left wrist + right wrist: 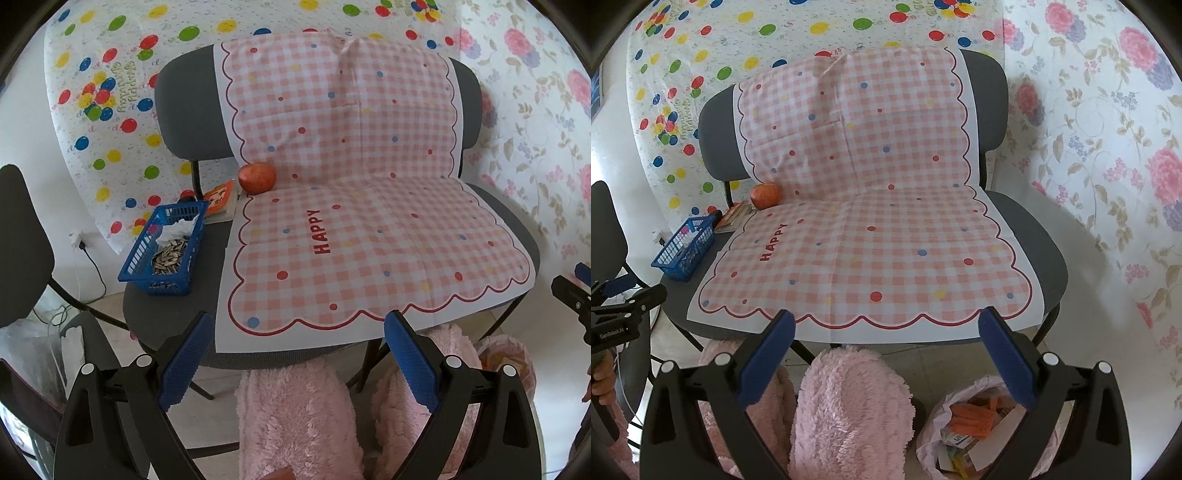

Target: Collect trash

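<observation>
A blue plastic basket (162, 247) sits on the left of the grey seat and holds crumpled white tissue (177, 227) and sunflower seed shells (170, 254). It also shows in the right wrist view (685, 249). A trash bag (971, 424) with orange scraps and paper stands on the floor at lower right. My left gripper (299, 350) is open and empty, in front of the seat's front edge. My right gripper (886, 347) is open and empty, above the floor before the seat.
A pink checked "HAPPY" sheet (351, 240) covers the grey double seat (166, 321). A red apple (257, 178) and a small orange booklet (219, 199) lie at the seat's back left. My pink fleece-clad legs (849, 406) are below. A dark chair (22, 251) stands left.
</observation>
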`<control>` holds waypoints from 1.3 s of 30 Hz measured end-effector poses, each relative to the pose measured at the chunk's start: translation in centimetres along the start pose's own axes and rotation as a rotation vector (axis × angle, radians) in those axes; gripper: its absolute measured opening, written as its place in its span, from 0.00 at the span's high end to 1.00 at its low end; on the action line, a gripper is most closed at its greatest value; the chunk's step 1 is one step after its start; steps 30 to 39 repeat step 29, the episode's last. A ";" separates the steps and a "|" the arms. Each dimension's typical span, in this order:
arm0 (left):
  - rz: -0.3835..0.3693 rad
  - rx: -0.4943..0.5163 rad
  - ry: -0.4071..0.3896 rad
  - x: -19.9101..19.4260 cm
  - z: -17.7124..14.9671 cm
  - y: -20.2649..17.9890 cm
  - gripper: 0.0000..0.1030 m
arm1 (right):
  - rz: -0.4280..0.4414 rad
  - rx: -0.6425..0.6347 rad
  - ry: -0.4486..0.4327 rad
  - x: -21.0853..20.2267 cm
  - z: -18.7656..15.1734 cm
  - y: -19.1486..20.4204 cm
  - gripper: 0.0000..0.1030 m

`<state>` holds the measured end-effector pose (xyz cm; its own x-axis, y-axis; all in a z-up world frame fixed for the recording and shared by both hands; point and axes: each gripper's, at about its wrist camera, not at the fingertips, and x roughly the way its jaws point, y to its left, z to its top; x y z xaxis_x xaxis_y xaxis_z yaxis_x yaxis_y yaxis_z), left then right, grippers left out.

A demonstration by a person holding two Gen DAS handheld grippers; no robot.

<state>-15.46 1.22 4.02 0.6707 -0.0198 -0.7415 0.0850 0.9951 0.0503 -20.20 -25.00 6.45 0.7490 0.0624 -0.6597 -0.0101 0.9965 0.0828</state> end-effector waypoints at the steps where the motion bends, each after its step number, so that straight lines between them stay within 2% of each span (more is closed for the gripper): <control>1: -0.001 0.001 0.000 0.0 0.0 0.0 0.10 | 0.001 -0.001 -0.001 0.0 0.0 -0.1 0.06; 22: 0.014 0.007 -0.010 1.4 0.5 0.7 0.10 | 0.016 0.008 0.034 1.7 0.7 -1.4 0.06; 29: 0.035 -0.028 0.060 5.6 1.1 1.3 0.10 | 0.021 0.002 0.073 5.3 1.8 -1.6 0.06; 39: 0.035 -0.028 0.060 5.6 1.1 1.3 0.10 | 0.021 0.002 0.073 5.3 1.8 -1.6 0.06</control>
